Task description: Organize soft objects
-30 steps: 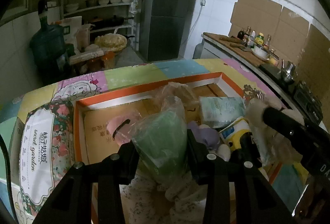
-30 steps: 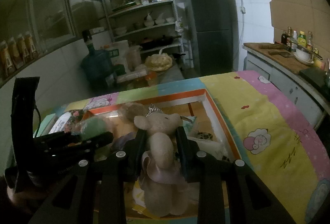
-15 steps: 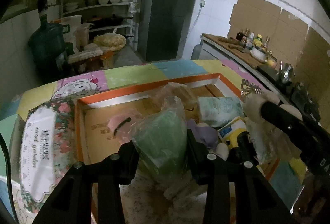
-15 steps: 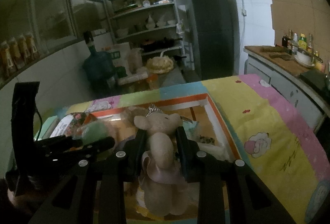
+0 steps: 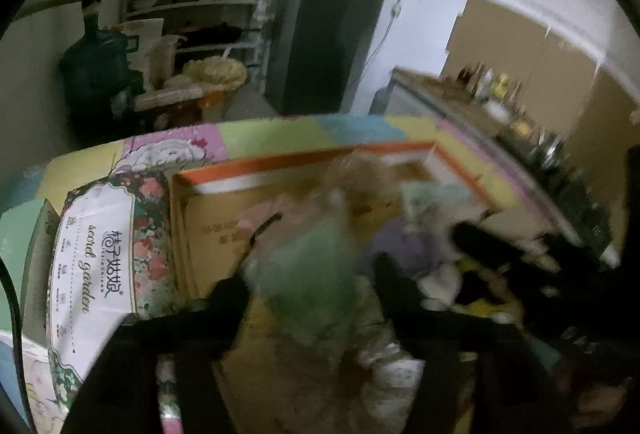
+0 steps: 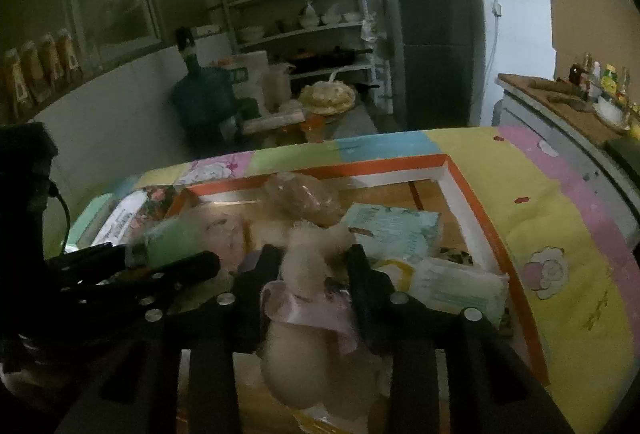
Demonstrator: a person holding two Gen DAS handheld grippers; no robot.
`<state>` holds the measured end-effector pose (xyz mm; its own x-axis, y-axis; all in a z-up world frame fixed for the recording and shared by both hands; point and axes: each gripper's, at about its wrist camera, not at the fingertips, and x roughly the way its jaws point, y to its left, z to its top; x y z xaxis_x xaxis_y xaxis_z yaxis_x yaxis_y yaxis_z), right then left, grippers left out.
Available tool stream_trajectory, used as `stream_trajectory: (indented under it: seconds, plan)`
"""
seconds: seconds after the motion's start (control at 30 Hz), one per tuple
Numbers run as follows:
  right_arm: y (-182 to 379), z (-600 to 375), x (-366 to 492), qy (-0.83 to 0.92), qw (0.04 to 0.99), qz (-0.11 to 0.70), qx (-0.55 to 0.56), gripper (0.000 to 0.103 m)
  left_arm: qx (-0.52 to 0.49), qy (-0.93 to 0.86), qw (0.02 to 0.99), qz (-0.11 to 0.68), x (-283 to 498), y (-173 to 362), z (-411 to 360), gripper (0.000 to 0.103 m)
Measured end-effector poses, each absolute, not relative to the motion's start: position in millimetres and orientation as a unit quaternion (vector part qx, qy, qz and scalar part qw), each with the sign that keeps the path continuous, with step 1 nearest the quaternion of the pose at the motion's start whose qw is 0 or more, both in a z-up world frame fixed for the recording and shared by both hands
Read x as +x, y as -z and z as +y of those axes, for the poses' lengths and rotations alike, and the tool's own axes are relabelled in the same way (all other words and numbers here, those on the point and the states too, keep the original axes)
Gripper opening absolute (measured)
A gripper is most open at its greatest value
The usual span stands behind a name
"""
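1. Where the two grippers meet over the orange-rimmed cardboard box (image 6: 452, 170), a cream plush mouse (image 6: 308, 294) in a pink satin skirt sits between the fingers of the right gripper (image 6: 314, 266); its jaws are opening, and the pads stand close at the toy's sides, though I cannot tell for sure whether they press it
2. The plush's head points away from the camera toward the box's far wall, and its body hangs over the near part of the box
3. In the left wrist view, which is blurred, a green soft bundle in clear plastic (image 5: 308, 274) lies between the fingers of the left gripper (image 5: 312, 282); those jaws are opening and stand spread, with a gap showing at either side of the bundle
4. The bundle lies in the box, toward its near left part, with a pink soft item (image 5: 264, 214) just behind it
5. Further inside the box: a clear bag of brownish stuff (image 6: 304, 198) near the far wall, a pale teal packet (image 6: 394, 232) to its right, and a white wrapped pack (image 6: 456, 290) by the right wall
6. A flowered white package with printed lettering (image 5: 92, 266) lies just beside the box's left wall
7. All of this rests on a pastel patchwork cloth (image 6: 560, 234) with cartoon sheep
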<state>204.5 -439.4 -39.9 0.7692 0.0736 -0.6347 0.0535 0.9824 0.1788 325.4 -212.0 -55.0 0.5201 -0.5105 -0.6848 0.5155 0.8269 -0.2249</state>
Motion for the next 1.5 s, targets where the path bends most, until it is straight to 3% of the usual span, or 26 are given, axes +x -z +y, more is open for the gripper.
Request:
stream_trajectory:
  seconds: [0.03, 0.13, 0.57, 0.9, 1.5]
  plan:
    - [39.4, -440.2, 203.6, -0.009, 0.937, 0.335, 0.103, 0.054, -0.008, 0.295, 0.874, 0.387, 324.6, 51.5, -207.5, 0.083]
    - [35.5, -446.0, 196.3, -0.012, 0.941, 0.316, 0.119, 0.070, -0.054, 0.301, 0.875, 0.376, 322.3, 38.2, -191.3, 0.085]
    - [-17.0, -422.9, 139.0, 0.012, 0.973, 0.198, 0.116, 0.074, -0.025, 0.207, 0.952, 0.226, 241.3, -28.7, -131.3, 0.086]
    - [-29.1, -345.5, 86.6, -0.027, 0.985, 0.150, 0.083, 0.078, -0.028, 0.117, 0.979, 0.164, 181.0, -41.5, -60.8, 0.086]
    - [-12.9, -276.3, 55.9, 0.066, 0.983, 0.167, 0.033, 0.078, -0.011, 0.082, 0.981, 0.174, 142.1, -31.4, -15.7, 0.083]
